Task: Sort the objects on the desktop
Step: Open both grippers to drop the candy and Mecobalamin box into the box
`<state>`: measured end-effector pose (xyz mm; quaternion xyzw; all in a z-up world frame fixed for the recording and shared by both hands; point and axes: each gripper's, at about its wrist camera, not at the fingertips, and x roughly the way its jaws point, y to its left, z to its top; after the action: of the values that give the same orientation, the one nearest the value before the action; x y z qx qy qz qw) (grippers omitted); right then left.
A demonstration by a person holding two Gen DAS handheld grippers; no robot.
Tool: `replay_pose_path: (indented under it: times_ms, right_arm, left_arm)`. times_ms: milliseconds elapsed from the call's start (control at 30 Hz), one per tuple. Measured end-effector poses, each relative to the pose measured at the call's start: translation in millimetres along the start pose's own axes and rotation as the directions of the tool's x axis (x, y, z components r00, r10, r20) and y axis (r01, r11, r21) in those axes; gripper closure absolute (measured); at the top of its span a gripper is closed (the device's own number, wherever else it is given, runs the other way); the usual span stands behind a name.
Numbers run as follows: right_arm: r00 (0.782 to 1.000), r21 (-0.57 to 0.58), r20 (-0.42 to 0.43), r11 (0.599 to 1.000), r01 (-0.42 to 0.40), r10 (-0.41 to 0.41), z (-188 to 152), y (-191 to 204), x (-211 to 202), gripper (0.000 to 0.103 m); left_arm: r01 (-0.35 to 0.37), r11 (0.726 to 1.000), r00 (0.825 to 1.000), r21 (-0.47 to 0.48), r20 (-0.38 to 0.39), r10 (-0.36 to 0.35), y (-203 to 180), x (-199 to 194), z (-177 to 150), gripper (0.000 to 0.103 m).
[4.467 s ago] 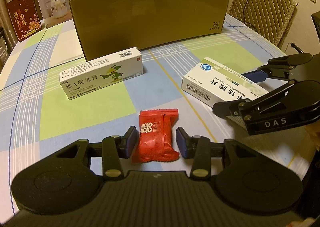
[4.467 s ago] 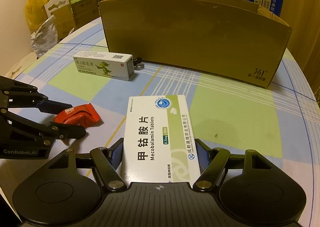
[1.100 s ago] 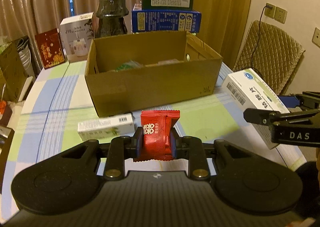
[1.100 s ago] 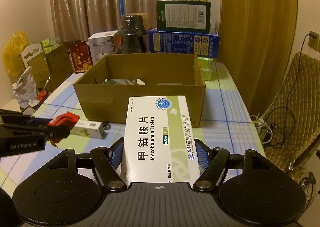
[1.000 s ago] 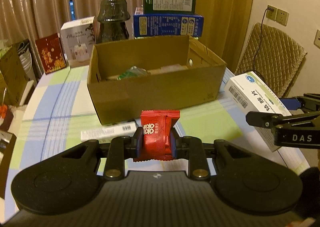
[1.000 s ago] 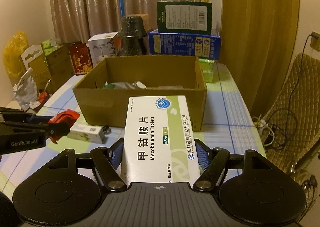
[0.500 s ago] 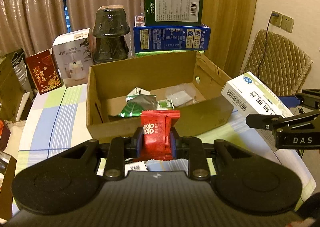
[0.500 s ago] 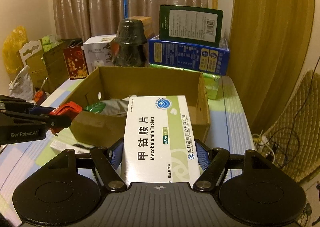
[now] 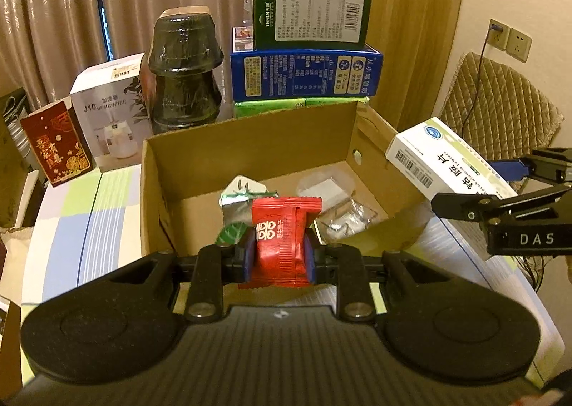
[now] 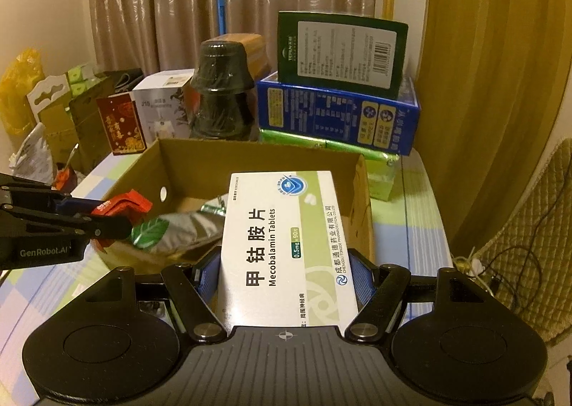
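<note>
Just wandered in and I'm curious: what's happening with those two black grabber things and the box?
A person is tidying the table with two handheld grippers. The left gripper has its jaws shut on a red candy packet, the right gripper on a white Mecobalamin tablet box. Both are held above the open cardboard box, not yet released.

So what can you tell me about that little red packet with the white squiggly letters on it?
The small red crinkly foil packet looks like a wrapped sweet, with white characters printed on its front and crimped, zigzag ends. It stands upright, pinched at its sides between the blue pads of the left gripper, which touch it on both sides. It is held in the air over the near edge of the open brown cardboard box. From the right wrist camera it shows as a red bundle above the box's left side.
</note>
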<state>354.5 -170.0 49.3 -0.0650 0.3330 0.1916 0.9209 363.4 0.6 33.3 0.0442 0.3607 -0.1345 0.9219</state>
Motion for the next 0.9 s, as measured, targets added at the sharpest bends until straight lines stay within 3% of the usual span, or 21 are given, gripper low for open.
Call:
replay_pose_path:
  times_ms: [333,700,733,767,900]
  right_arm:
    - [1.0,0.009,-0.021,1.0,-0.001,0.001,28,-13,43,0.035]
    - [0.998,0.045,-0.067,0.999,0.003,0.0,32,-31,83,0.035]
    - [0.997,0.052,-0.073,0.999,0.004,0.0,31,-32,85,0.035]
    - [0.997,0.056,-0.077,0.998,0.004,0.001,31,-33,88,0.034]
    - [0.997,0.066,-0.076,0.998,0.001,0.004,31,-33,94,0.034]
  left_arm:
    - [0.018,1.0,1.0,0.008,-0.01,-0.018,7,37,31,0.081]
    - [0.074,0.997,0.997,-0.032,-0.019,-0.075,8,82,42,0.08]
    - [0.078,0.996,0.997,-0.042,-0.014,-0.079,8,86,42,0.076]
    - [0.068,0.996,0.998,-0.053,-0.015,-0.069,9,90,43,0.066]
    - [0.054,0.994,0.998,-0.092,-0.008,-0.055,16,92,42,0.064]
